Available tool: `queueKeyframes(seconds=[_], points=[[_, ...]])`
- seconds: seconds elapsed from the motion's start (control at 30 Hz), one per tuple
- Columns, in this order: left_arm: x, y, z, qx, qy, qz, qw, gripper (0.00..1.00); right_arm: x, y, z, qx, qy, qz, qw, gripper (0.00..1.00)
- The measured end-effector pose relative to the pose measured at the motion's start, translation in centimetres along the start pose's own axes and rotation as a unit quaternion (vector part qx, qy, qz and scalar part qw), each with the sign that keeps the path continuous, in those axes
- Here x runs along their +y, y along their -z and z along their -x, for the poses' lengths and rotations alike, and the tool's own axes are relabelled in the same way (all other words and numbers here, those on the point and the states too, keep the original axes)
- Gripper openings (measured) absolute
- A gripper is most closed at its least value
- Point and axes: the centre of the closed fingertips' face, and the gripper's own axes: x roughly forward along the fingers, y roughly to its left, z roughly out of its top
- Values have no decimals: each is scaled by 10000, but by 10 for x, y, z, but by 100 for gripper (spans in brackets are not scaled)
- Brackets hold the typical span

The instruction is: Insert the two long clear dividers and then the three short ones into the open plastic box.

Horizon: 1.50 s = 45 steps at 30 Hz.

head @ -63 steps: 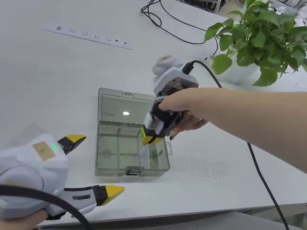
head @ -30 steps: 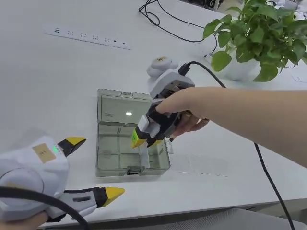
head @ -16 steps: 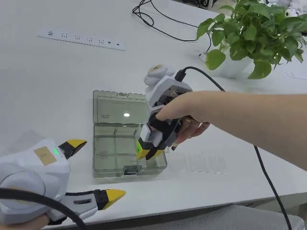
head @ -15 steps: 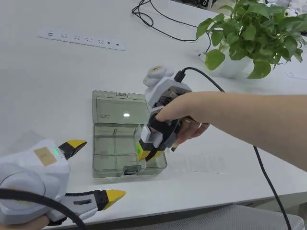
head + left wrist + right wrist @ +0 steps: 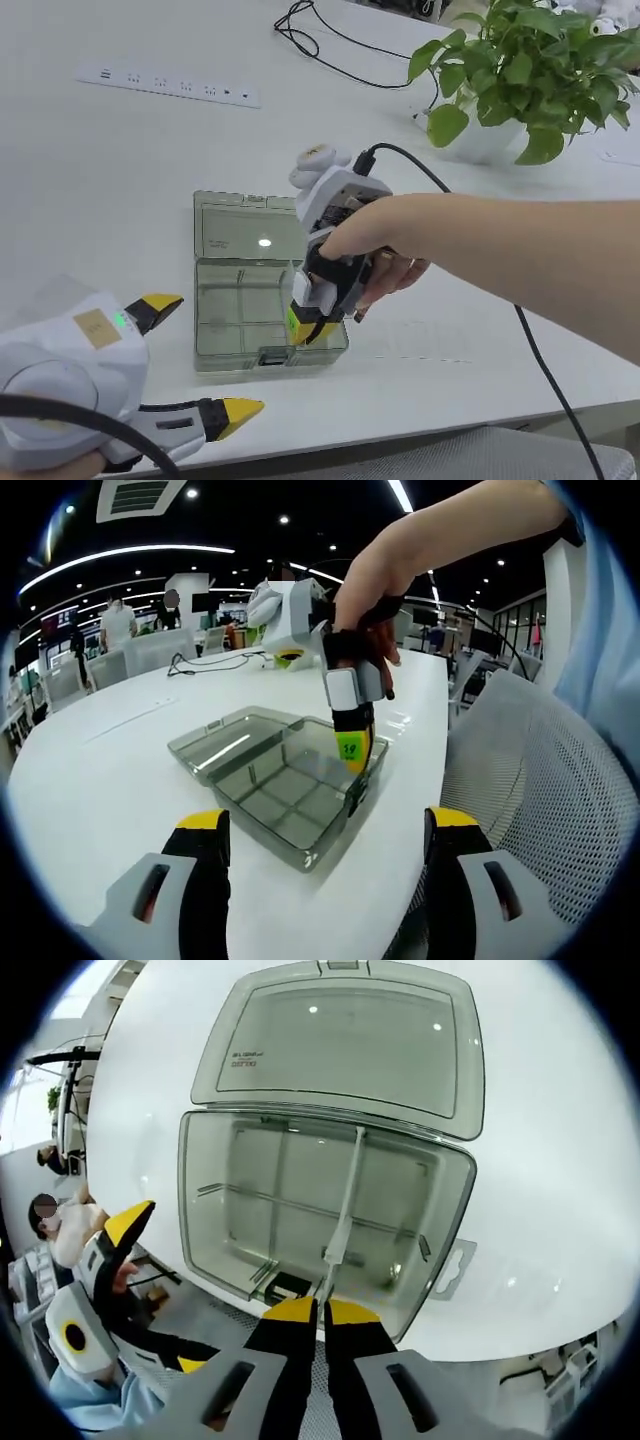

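My right gripper (image 5: 305, 328) is pinched shut on a clear divider (image 5: 345, 1210) — it stands on edge inside the open plastic box (image 5: 200, 330), long axis running near to far, a little right of the middle. Another divider (image 5: 250, 1200) crosses it left to right (the lid (image 5: 250, 225) lies flat beyond). The left gripper (image 5: 200, 355) is spread wide, near-left over the tabletop (image 5: 100, 180).

Clear divider (image 5: 345, 1205) in hand-held gripper (image 5: 321, 1306), inside box (image 5: 186, 1175)

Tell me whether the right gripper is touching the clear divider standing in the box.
Touching. In the right gripper view, the right gripper has its jaws shut on the near end of the clear divider.
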Motion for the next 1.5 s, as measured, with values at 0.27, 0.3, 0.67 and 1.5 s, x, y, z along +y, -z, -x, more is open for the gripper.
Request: queueKeyframes(seconds=[0.27, 0.3, 0.67, 1.5], points=[[-2, 1, -1, 13, 29, 0, 10000, 80, 2, 2, 1, 17, 55, -37, 10000, 3], [-2, 0, -1, 7, 34, 2, 10000, 80, 2, 2, 1, 23, 74, -7, 10000, 3], [-3, -1, -3, -14, 62, -7, 10000, 80, 2, 2, 0, 44, 130, 20, 9999, 3], [-5, 2, 0, 83, 51, -52, 9999, 80, 7, -23, 15, -859, -579, 177, 9945, 30]])
